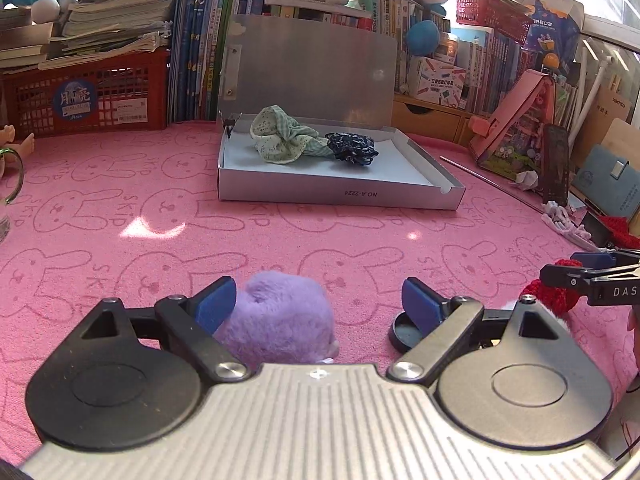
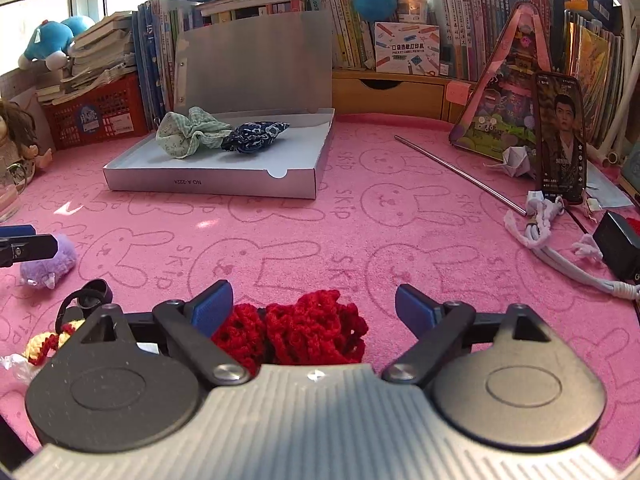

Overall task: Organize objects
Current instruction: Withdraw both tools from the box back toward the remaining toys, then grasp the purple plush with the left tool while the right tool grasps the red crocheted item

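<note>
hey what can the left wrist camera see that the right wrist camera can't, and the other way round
Only the left wrist view shows the glass mug handle at its left edge and the teal notebook on the right.

Only the right wrist view shows the phone standing with a lit screen, the black adapter and the long-haired doll.

Both show the open grey box holding a green cloth bundle and a navy one, the purple plush, the red knit piece and the metal rod.

fuzzy purple plush scrunchie [image 1: 280,316], chunky red knitted yarn scrunchie [image 2: 316,328], matt grey cardboard box [image 1: 340,194], nubby pink cloth mat [image 2: 360,240].
</note>
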A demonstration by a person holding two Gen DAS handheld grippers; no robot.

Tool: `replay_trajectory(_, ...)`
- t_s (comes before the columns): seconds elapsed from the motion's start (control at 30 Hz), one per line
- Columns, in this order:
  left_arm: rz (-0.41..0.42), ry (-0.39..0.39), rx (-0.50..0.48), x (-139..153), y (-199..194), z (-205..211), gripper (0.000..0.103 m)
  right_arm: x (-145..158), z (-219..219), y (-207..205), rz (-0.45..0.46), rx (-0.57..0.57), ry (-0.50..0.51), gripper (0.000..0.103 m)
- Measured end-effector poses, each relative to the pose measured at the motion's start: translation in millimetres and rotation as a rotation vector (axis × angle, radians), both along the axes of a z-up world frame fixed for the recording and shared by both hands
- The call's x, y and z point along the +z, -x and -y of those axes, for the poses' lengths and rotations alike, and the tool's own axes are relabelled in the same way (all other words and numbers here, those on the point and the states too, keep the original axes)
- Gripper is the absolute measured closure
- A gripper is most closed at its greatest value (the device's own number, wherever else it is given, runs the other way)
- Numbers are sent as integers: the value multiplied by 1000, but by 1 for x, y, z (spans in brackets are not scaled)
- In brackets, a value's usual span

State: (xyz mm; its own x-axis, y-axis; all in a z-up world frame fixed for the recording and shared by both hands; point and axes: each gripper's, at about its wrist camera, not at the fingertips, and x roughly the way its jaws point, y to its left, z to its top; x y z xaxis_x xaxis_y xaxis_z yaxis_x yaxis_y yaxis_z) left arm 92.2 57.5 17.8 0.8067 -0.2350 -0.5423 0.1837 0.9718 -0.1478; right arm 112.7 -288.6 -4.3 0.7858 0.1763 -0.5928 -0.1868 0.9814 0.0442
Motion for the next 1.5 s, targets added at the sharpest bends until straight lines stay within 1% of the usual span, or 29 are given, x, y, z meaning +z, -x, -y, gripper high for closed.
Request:
replay_trajectory(0.27,20,-36,10,-7,10,3,8,-3,-4,5,-16,31,-3,9)
replay_trajectory(0.57,28,-69,28,-12,9,6,7,-14,-8,5,-41,50,-7,8)
replay_trajectory(0.73,32,-89,48,-17,5,7,6,-19,0,1,-60,39,-63,4)
replay_trajectory(0.9,29,-110,74,-22,1,8,5,-26,5,-3,-58,32,-91,0)
replay_trajectory(1.07,23,-108,90,-26,-3,8,3,-27,2,-4,-40,37,-66,0)
replay_trajectory(1.2,24,-113,99,-27,-4,10,3,-29,-2,-5,-30,34,-38,0)
replay_trajectory(1.33,41,-21,100,-21,0,4,2,-29,-4,-5,-28,32,-29,0)
replay_trajectory(1.37,36,-16,104,-21,-1,4,2,-30,-4,-5,-27,31,-28,0)
replay_trajectory(1.5,2,-40,125,-27,-6,6,2,-30,-4,-5,-25,27,-26,0)
